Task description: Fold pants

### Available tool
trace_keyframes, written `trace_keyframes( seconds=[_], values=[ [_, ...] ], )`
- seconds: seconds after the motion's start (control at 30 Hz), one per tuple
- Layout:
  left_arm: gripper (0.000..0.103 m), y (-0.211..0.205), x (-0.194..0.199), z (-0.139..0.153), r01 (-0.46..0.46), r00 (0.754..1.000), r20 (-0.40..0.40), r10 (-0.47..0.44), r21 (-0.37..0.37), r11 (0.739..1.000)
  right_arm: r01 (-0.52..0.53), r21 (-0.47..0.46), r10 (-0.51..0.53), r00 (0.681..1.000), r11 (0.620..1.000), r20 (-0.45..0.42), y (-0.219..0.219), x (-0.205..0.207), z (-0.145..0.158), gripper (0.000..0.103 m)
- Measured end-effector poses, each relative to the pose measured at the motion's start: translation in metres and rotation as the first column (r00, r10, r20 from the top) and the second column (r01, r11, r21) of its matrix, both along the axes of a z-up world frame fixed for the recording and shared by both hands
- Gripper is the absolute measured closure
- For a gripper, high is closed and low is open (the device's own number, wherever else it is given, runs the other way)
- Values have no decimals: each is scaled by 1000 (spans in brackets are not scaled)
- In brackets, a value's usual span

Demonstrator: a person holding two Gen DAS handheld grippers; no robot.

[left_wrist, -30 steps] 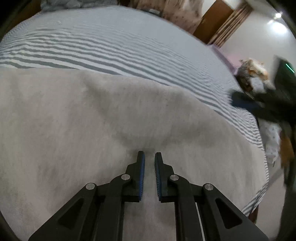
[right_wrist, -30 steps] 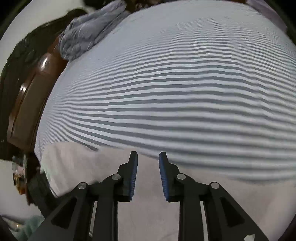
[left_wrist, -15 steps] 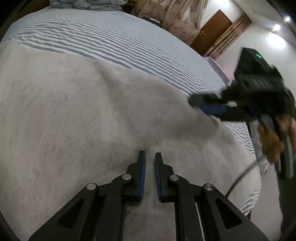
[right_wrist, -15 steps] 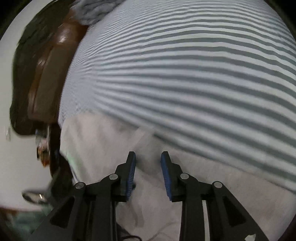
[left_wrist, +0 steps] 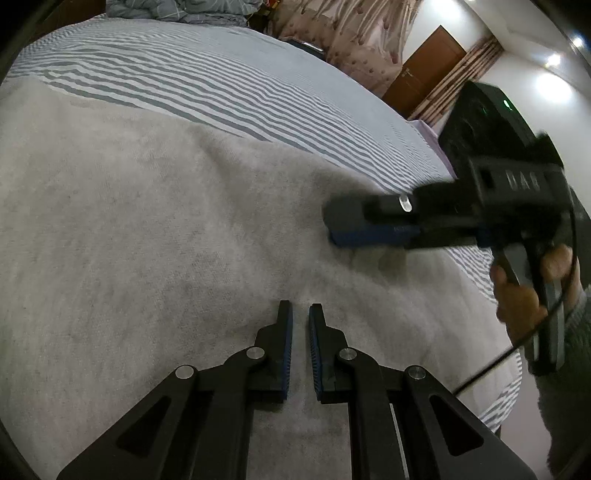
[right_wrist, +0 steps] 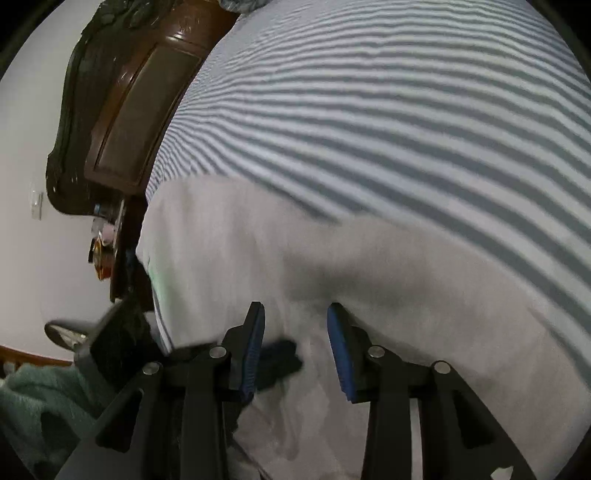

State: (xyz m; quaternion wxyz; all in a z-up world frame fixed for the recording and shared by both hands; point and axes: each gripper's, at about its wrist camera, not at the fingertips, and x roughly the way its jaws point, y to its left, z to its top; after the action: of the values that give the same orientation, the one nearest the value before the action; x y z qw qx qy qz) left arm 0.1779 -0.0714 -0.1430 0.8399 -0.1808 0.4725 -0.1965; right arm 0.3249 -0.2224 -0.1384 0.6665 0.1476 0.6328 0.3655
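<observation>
Light grey fleece pants (left_wrist: 155,229) lie spread flat on a striped bed; they also fill the lower part of the right wrist view (right_wrist: 369,266). My left gripper (left_wrist: 301,308) hovers just over the fabric with its jaws nearly closed, a narrow gap between them and nothing held. My right gripper (right_wrist: 295,310) is open over the pants near their far edge. It also shows in the left wrist view (left_wrist: 332,225), low over the cloth at the right. The left gripper's tip (right_wrist: 280,362) shows dark and blurred behind the right one's left finger.
The blue-and-white striped bedsheet (left_wrist: 221,81) stretches beyond the pants. A dark wooden headboard (right_wrist: 125,110) stands at the left in the right wrist view. Crumpled bedding (left_wrist: 177,11), curtains and a brown door (left_wrist: 424,70) lie past the bed.
The right gripper has swung in over the pants towards the left one and opened wider. The left gripper has held its place, jaws unchanged.
</observation>
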Motion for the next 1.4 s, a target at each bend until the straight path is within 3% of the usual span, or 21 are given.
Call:
trace_keyframes(
  seconds=[0.13,0.23,0.4,0.47,0.67,0.77,0.93,1.07,1.17,1.3,1.4],
  values=[
    [91,1,2,-3,-2,1000,-1,2,-5,1000,-10,29,7,997,1000,76,-3,14,25,69],
    [91,5,2,-5,-3,1000,-3,3,-8,1000,55,32,-57,995,998,84,-14,36,34,65],
    [91,11,1,-3,-1,1000,0,1,-7,1000,75,-62,-80,994,995,-80,-25,69,-6,61],
    [91,11,0,-4,-1,1000,2,1,-6,1000,52,-49,-57,992,997,-110,-22,63,-12,61],
    [91,10,-2,-3,-4,1000,5,4,-1,1000,-117,-68,113,992,991,-58,-1,13,8,61],
    [91,10,-2,-4,-8,1000,2,8,-7,1000,-147,-80,143,988,986,-53,1,0,6,62],
    [91,10,1,-2,-8,1000,6,8,-3,1000,-104,20,106,986,994,-125,-6,2,-17,58],
    [91,5,-1,-2,-8,1000,14,8,3,1000,29,152,0,983,988,-185,-19,15,-31,56],
    [91,4,-1,-2,-8,1000,19,8,3,1000,112,178,-80,981,978,-178,-31,19,-31,64],
    [91,0,-5,-4,-9,1000,24,9,7,1000,184,214,-151,975,959,-162,-45,19,-28,84],
    [91,-2,-6,-6,-9,1000,26,9,7,1000,152,211,-130,985,966,-116,-41,13,-23,89]
  ],
)
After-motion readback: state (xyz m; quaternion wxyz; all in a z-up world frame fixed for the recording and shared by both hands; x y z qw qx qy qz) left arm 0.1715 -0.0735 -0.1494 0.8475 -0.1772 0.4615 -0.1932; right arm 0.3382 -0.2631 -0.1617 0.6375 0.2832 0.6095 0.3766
